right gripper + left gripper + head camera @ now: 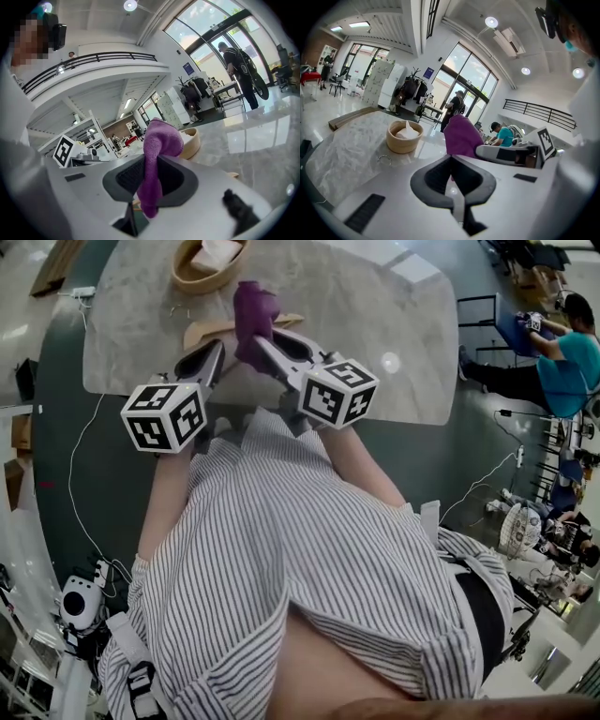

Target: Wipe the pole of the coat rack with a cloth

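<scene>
A purple cloth (253,317) sticks up from my right gripper (260,343), which is shut on it above the near edge of a marble table (375,296). In the right gripper view the cloth (158,150) hangs folded between the jaws of the right gripper (150,176). My left gripper (214,352) is just to its left, shut with nothing in it. The left gripper view shows the left gripper (452,172) with jaws together and the cloth (461,136) beyond them. A coat rack (412,86) hung with dark clothes stands far off by the windows, also in the right gripper view (192,93).
A wooden bowl (208,263) with white tissue sits on the table's far side, also in the left gripper view (404,137). A flat wooden piece (202,331) lies near the grippers. A small metal ring (384,158) is on the marble. A seated person in teal (562,362) is at the right. Cables (84,484) cross the floor at left.
</scene>
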`<state>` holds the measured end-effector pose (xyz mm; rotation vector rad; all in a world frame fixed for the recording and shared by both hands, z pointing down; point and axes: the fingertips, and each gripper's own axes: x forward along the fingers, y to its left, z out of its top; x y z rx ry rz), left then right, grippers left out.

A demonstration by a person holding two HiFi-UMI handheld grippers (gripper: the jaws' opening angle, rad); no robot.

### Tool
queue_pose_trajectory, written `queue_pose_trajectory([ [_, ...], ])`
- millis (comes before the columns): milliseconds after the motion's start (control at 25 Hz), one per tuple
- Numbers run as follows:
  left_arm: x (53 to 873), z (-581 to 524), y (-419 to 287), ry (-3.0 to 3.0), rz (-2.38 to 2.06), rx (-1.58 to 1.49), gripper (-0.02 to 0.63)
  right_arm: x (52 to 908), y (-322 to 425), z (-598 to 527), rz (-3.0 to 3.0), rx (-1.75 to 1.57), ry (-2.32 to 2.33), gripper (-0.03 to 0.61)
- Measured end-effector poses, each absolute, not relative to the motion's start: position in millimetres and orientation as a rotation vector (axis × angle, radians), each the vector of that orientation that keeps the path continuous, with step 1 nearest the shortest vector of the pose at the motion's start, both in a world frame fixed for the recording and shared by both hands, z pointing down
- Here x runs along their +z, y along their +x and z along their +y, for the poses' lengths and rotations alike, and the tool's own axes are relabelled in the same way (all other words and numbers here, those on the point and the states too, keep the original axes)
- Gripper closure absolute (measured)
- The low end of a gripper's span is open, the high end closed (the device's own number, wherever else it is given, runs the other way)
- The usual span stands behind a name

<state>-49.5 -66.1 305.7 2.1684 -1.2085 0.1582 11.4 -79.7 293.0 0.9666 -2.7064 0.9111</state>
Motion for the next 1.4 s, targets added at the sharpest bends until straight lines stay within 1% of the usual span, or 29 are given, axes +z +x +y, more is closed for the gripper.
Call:
queue_pose_trajectory([
  [280,310.7,-74.3,-50.7,2.185,-1.202,0.173,0.601,297.0,3.3,-87.6,-2.704,0.857,0.94,0.502],
  [520,311.8,-77.3,-48.2,2.184,-1.197,0.17,0.601,295.9,4.5,-91.2,-2.691,0.743,0.955,0.502],
  [1400,307.0,-79.7,-32.1,2.192,-1.188,0.166,0.601,299.4,13.4,-91.2,-2.689,0.791,0.9,0.502],
])
